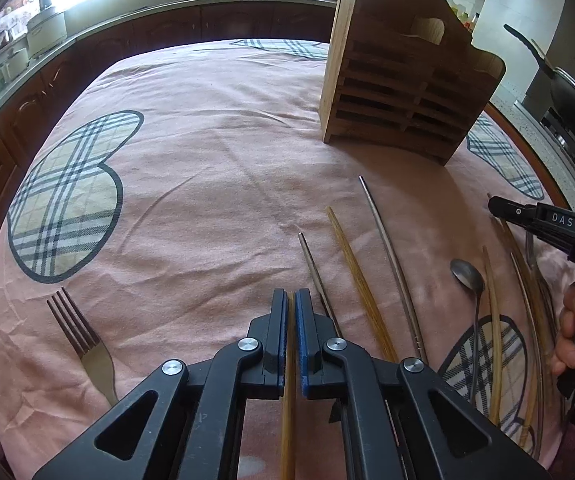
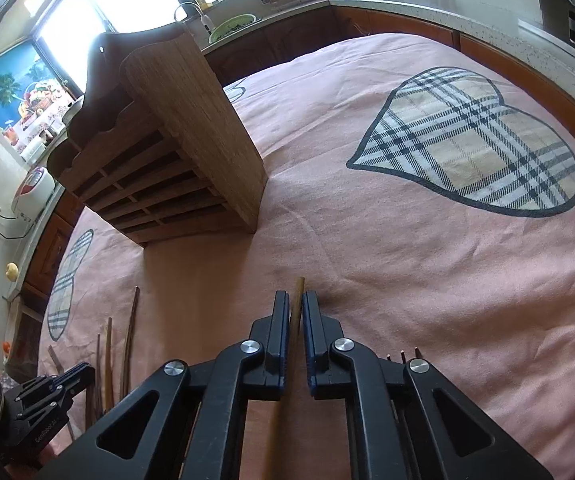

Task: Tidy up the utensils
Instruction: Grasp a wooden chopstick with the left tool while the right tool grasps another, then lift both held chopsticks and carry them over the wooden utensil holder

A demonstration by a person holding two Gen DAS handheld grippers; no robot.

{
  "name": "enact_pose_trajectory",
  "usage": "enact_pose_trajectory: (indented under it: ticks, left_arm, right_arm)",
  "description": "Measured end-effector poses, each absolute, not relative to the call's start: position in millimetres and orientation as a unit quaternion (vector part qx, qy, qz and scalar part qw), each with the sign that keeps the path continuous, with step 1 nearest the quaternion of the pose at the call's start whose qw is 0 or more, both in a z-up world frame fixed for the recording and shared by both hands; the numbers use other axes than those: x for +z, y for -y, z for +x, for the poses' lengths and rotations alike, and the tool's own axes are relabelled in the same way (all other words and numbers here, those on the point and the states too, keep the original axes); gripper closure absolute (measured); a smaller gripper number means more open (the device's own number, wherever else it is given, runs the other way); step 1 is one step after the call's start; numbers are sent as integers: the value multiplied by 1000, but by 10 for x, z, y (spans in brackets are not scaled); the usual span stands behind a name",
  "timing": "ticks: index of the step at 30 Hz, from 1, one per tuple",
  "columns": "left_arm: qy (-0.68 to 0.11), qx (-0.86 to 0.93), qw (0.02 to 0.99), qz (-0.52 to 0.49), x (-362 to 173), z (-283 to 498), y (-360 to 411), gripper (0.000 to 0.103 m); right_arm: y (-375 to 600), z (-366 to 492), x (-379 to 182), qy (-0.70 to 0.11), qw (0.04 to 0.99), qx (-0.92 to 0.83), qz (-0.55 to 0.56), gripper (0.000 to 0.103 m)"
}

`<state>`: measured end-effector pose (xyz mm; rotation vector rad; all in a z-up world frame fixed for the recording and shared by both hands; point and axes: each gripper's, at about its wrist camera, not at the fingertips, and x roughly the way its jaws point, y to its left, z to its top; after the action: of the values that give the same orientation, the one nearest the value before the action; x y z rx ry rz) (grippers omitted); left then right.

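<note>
A wooden utensil holder (image 1: 403, 80) stands on the pink cloth at the back right; it also shows in the right wrist view (image 2: 175, 152). My left gripper (image 1: 291, 300) is shut on a wooden chopstick (image 1: 288, 420). My right gripper (image 2: 296, 300) is shut on another wooden chopstick (image 2: 297, 296); it also shows at the right edge of the left wrist view (image 1: 499, 208). Loose on the cloth lie a metal chopstick (image 1: 315, 276), a wooden chopstick (image 1: 355, 280), a long metal chopstick (image 1: 391, 260), a spoon (image 1: 467, 276) and a fork (image 1: 83, 340).
More wooden chopsticks (image 1: 527, 300) lie at the right by the hand, and several show in the right wrist view (image 2: 127, 340). The pink tablecloth (image 1: 207, 160) has plaid hearts. Kitchen counters (image 1: 127, 12) ring the table, with a wok (image 1: 567, 92) at the right.
</note>
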<state>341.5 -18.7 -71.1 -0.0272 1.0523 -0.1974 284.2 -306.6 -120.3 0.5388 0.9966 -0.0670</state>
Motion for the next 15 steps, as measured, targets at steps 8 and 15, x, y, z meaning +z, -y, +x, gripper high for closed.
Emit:
enact_pose_trajectory:
  ticks: [8, 15]
  left_arm:
    - [-461, -111, 879, -48, -192, 3167, -68, 100]
    - [-429, -122, 893, -63, 245, 2837, -219, 100]
  right_arm:
    - [2937, 2685, -814, -437, 861, 3, 261, 98]
    - [2805, 2526, -381, -402, 881, 27, 249, 98]
